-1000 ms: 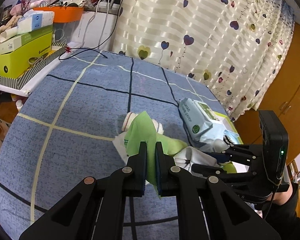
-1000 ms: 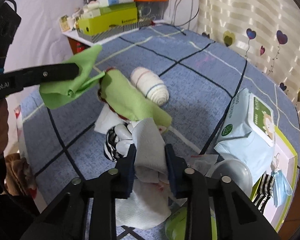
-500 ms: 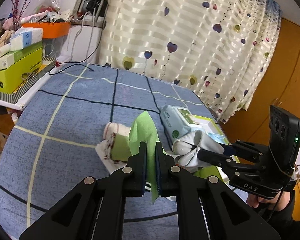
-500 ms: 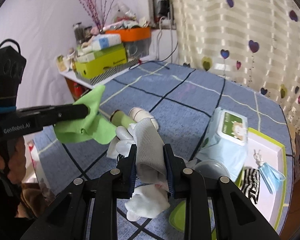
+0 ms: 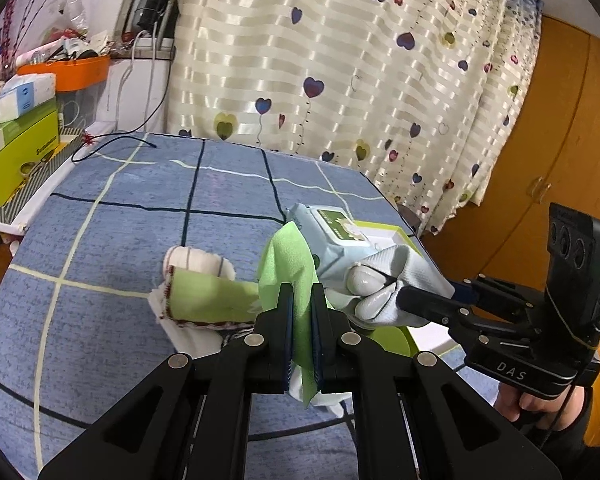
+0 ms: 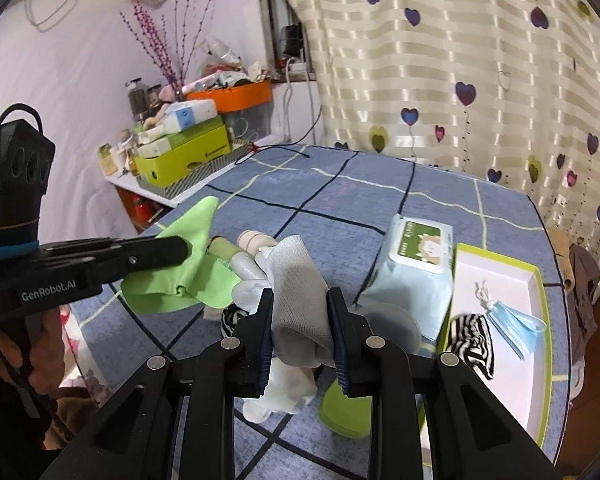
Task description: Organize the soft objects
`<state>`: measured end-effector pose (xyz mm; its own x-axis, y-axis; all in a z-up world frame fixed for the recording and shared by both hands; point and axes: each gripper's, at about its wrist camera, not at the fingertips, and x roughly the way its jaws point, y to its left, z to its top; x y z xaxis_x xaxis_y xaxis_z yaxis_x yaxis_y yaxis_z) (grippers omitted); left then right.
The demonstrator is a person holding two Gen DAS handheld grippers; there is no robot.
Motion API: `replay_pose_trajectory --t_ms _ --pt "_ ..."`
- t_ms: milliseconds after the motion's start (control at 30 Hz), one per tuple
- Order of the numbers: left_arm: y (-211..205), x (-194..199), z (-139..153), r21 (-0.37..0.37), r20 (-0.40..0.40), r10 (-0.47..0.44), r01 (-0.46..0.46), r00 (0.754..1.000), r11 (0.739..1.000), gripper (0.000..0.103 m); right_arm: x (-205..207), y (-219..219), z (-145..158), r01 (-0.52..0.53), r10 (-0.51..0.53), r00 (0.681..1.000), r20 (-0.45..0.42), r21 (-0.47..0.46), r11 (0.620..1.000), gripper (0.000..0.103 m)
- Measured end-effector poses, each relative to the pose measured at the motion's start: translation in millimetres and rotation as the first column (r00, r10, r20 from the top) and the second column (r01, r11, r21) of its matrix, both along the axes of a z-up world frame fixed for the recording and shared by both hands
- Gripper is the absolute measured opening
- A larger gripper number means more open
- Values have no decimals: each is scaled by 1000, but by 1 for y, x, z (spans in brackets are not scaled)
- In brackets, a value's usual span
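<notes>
My left gripper (image 5: 300,292) is shut on a thin green cloth (image 5: 288,264), which hangs off the table. In the right wrist view the left gripper (image 6: 184,248) enters from the left with the green cloth (image 6: 180,284) drooping below it. My right gripper (image 6: 300,300) is shut on a grey-white glove (image 6: 296,276); the glove (image 5: 396,268) is raised just right of the green cloth. Below them on the blue table cover (image 5: 120,220) lie a rolled green towel (image 5: 208,296), a rolled white sock (image 5: 196,260) and white cloths.
A pack of wet wipes (image 6: 416,264) lies beside a green-rimmed white tray (image 6: 500,264) holding a striped cloth (image 6: 472,336) and a blue face mask (image 6: 516,320). A green lid (image 6: 344,412) lies near the front. Boxes (image 5: 16,152) crowd the left shelf; a curtain hangs behind.
Both grippers have risen and drawn back from the pile, each with its cloth. The glove has lifted clear of the white cloths, and the green cloth hangs higher.
</notes>
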<state>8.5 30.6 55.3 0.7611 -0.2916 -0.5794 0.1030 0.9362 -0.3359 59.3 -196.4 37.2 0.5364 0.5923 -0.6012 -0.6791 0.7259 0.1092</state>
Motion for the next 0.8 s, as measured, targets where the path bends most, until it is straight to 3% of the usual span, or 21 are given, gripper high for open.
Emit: replay_pose_trajectory --t_ms 800 --pt "-67 18 10 45 -5 -111 111 994 993 8 1 -68 4 123 -124 992 7 58 991 24"
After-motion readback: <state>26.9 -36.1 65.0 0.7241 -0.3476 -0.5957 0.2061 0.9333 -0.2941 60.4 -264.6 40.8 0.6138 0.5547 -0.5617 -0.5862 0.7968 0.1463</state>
